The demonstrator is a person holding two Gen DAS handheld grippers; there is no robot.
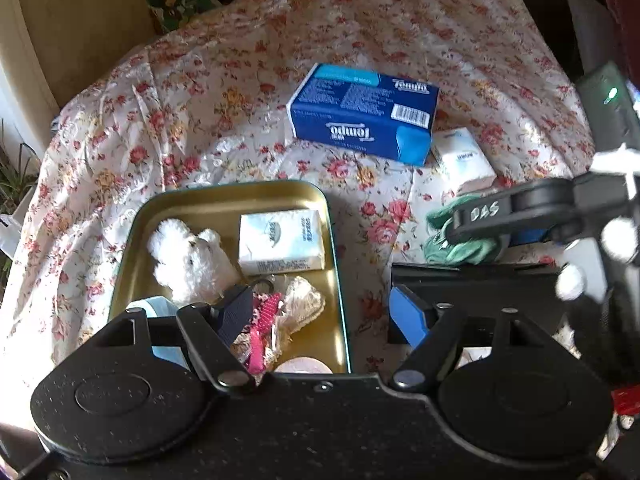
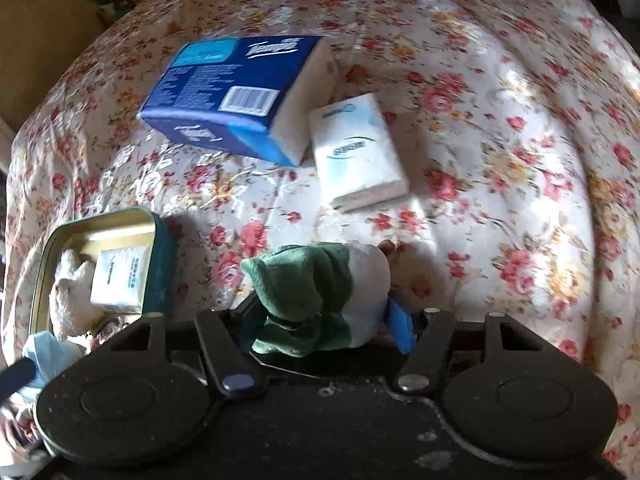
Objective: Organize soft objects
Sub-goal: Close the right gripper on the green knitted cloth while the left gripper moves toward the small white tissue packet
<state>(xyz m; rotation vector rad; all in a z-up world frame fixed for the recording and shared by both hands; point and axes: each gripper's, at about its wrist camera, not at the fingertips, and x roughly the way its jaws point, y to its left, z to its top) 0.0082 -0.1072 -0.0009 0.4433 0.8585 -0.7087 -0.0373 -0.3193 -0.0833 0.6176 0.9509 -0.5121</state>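
1. Left wrist view: the left tongs (image 1: 322, 314) stand spread. One finger is down inside the tin (image 1: 224, 189), the blue-padded one is outside it, and the tin's right wall runs between them with neither pad pressing on it.
2. Already in the tin, just ahead of the left finger, are a white plush toy (image 1: 182, 256), a small tissue pack (image 1: 280, 242), a pink piece (image 1: 260, 320) and a lacy pouch (image 1: 304, 300). A pale blue mask (image 1: 160, 308) sits to that finger's left. So a good part of the tidying looks done.
3. Off to the right of the left tongs, the right tongs (image 1: 464, 236) are down on a green-and-white soft toy (image 1: 444, 250), which lies on the floral cloth (image 1: 200, 100) outside the tin.
4. Well ahead of both, a big blue tissue pack (image 1: 360, 120) and a white tissue pack (image 1: 464, 158) are untouched. They seem to be what's left.
5. Right wrist view: the right tongs look to be pinching the soft toy, dark finger on its green side and blue pad against its white side. It is low on the cloth, and whether it has lifted I cannot tell.
6. The tin is to the left of these tongs, well apart across bare cloth. The left tongs' finger occupies its near corner, and the free room inside looks tight. My read is that the blue pack may not fit.
7. Ahead, the two tissue packs lie touching at a corner, clear of the route to the tin.
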